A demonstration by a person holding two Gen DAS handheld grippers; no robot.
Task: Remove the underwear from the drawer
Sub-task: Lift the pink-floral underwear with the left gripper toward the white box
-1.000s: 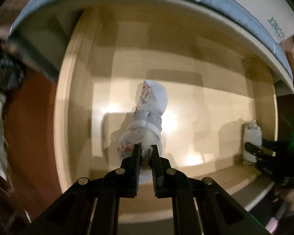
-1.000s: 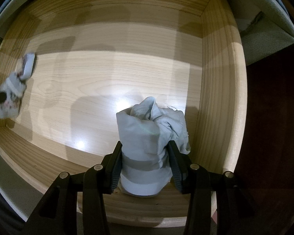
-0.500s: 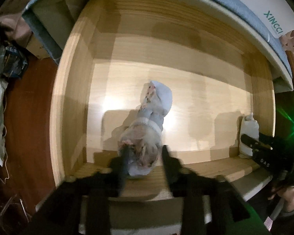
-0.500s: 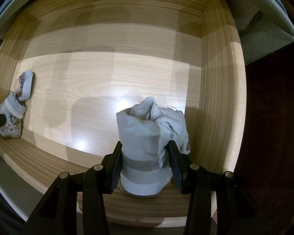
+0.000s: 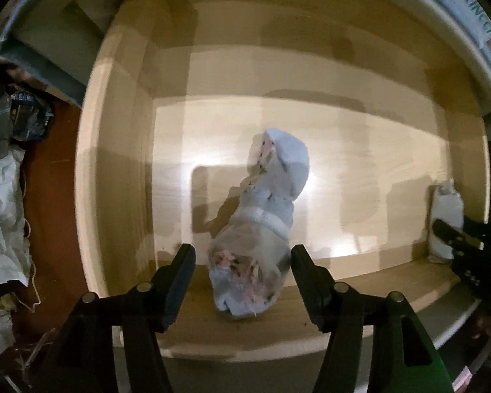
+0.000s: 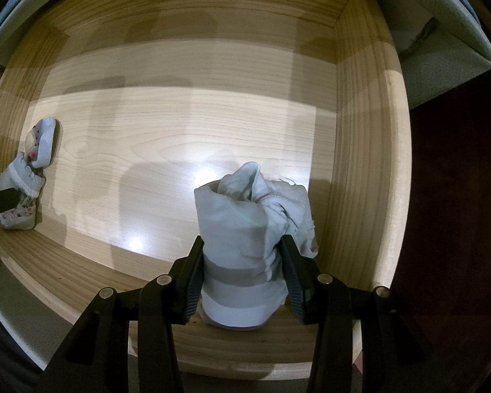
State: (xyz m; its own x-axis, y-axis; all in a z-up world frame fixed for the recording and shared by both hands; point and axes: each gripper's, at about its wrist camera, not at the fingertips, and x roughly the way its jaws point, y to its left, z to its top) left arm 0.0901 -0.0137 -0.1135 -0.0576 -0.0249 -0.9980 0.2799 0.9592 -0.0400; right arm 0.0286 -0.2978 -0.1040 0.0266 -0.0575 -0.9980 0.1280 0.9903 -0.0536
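An open wooden drawer [image 5: 121, 163] holds two rolled pieces of underwear. The floral roll [image 5: 262, 235] leans against the drawer's front wall. My left gripper [image 5: 242, 255] points down over it with its jaws opening wide, one on each side of the roll, and neither pad touches it. In the right wrist view this roll [image 6: 32, 177] lies at the drawer's left end. My right gripper [image 6: 242, 244] is shut on the pale grey roll [image 6: 245, 229] near the drawer's right wall [image 6: 360, 131]. That roll [image 5: 446, 216] and my right gripper [image 5: 458, 239] show at the right edge of the left wrist view.
A padded edge with blue-grey trim [image 5: 458, 32] overhangs the back of the drawer. Crumpled bags and cloth [image 5: 3, 180] lie on the red-brown floor [image 5: 52, 196] left of the drawer. Dark floor [image 6: 458, 229] lies to its right.
My left gripper, earlier shut on the floral roll's top, has opened wide and sunk slightly around it; the roll now rests free. My right gripper and its roll have not moved.
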